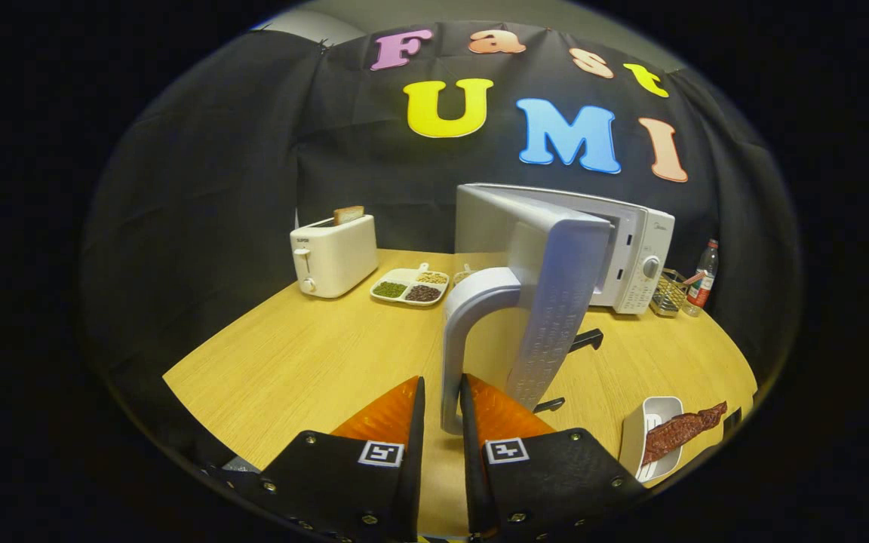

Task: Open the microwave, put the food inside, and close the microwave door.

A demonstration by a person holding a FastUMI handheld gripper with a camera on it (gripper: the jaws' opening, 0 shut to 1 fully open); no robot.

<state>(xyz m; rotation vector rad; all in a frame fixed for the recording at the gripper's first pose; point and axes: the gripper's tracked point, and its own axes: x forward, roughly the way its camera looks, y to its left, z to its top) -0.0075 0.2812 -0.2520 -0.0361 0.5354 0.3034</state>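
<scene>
Gripping the lower end of the microwave door's handle (472, 332), the gripper (442, 407) has its two fingers closed in from either side, with the handle's bottom tip sitting in the narrow gap between them; both fingers appear to press on it. The door (555, 302) is swung wide open towards the camera, edge-on, so that it hides much of the oven's opening. The microwave (631, 249) itself stands near the far right part of the wooden table (291, 362), its control knob facing forward on the right side of the cabinet.

The food, a dark reddish strip of meat (683, 431), lies across a small white dish (649, 434) near the table's front right corner, to the right of the fingers and apart from them.

Towards the far left edge stands a white toaster (333, 256) with a slice of bread (348, 214) poking out of it. Just beside it, between toaster and microwave, rests a divided tray of beans and grains (410, 286). At the far right corner, beyond the microwave, are a wire basket (668, 292) and a small bottle (702, 277).
</scene>
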